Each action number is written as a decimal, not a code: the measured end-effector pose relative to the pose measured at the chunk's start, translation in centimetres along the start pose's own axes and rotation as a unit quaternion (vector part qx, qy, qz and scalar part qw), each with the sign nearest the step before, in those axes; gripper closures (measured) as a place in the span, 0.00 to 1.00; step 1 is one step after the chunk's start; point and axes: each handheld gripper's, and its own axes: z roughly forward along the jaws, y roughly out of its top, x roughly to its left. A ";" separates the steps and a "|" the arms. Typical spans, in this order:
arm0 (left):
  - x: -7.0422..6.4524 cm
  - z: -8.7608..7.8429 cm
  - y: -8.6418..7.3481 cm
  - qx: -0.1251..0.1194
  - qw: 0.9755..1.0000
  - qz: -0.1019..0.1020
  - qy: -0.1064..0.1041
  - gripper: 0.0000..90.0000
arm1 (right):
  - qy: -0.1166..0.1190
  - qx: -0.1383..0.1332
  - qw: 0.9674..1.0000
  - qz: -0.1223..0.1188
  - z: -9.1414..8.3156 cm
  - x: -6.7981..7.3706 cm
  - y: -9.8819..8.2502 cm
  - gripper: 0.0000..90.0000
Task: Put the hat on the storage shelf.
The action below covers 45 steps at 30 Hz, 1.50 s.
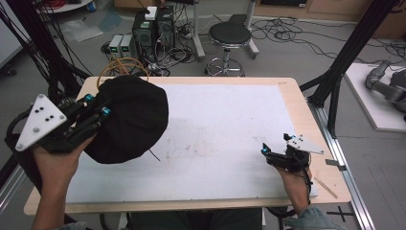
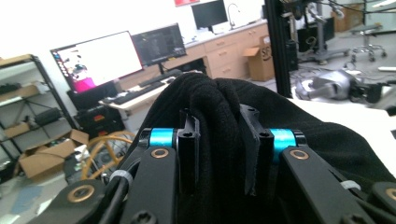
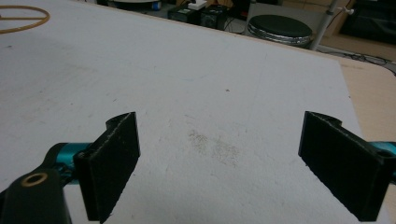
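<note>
A bunched black knit cloth [image 1: 131, 120] hangs over the left part of the white mat [image 1: 225, 120]. My left gripper [image 1: 98, 106] comes in from the left edge and is shut on a fold of it. In the left gripper view the black cloth [image 2: 219, 102] bulges up between the two jaws of the left gripper [image 2: 219, 140], pinched tight. My right gripper [image 1: 265, 152] hovers low at the front right of the mat. In the right gripper view, the right gripper [image 3: 219, 158] has its jaws wide apart with bare mat [image 3: 210, 93] between them.
A yellow cable ring [image 1: 122, 67] lies at the table's far left corner, behind the cloth. A thin wooden stick [image 1: 325, 187] lies on the wooden table edge [image 1: 306, 124] at the front right. A black stool [image 1: 230, 36] and computer boxes [image 1: 153, 28] stand beyond the table.
</note>
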 end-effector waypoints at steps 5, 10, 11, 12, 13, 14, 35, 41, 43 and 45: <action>1.3 0.0 1.0 -0.011 1.000 0.005 0.020 0.80 | 0.001 0.000 1.000 0.001 0.0 0.0 0.0 0.14; 2.2 0.4 1.4 -0.014 0.999 0.006 0.036 0.79 | 0.002 0.001 1.000 0.003 0.0 0.0 0.0 0.14; 2.4 0.4 1.5 -0.016 0.999 0.004 0.038 0.79 | 0.002 0.001 1.000 0.003 0.0 0.0 0.0 0.14; 2.6 0.5 1.6 -0.017 0.999 0.005 0.041 0.79 | 0.002 0.001 1.000 0.003 0.0 0.0 0.0 0.14; 3.2 0.7 1.7 -0.021 0.999 0.002 0.047 0.79 | 0.001 0.001 1.000 0.001 0.0 0.0 0.0 0.14; 3.2 0.7 1.7 -0.021 0.999 0.002 0.047 0.79 | 0.001 0.001 1.000 0.001 0.0 0.0 0.0 0.14; 6.8 4.0 1.0 -0.011 0.991 -0.025 0.135 0.79 | 0.002 0.001 1.000 0.001 0.0 -0.1 0.0 0.14; 7.3 4.9 0.5 -0.003 0.989 -0.032 0.143 0.79 | 0.003 0.001 1.000 0.002 0.0 -0.1 0.0 0.14; 7.6 5.4 0.1 0.002 0.989 -0.034 0.145 0.79 | 0.004 0.002 1.000 0.004 0.0 -0.1 0.0 0.14; 7.8 5.9 -0.3 0.008 0.988 -0.036 0.148 0.79 | 0.003 0.001 1.000 0.001 0.0 -0.1 0.0 0.14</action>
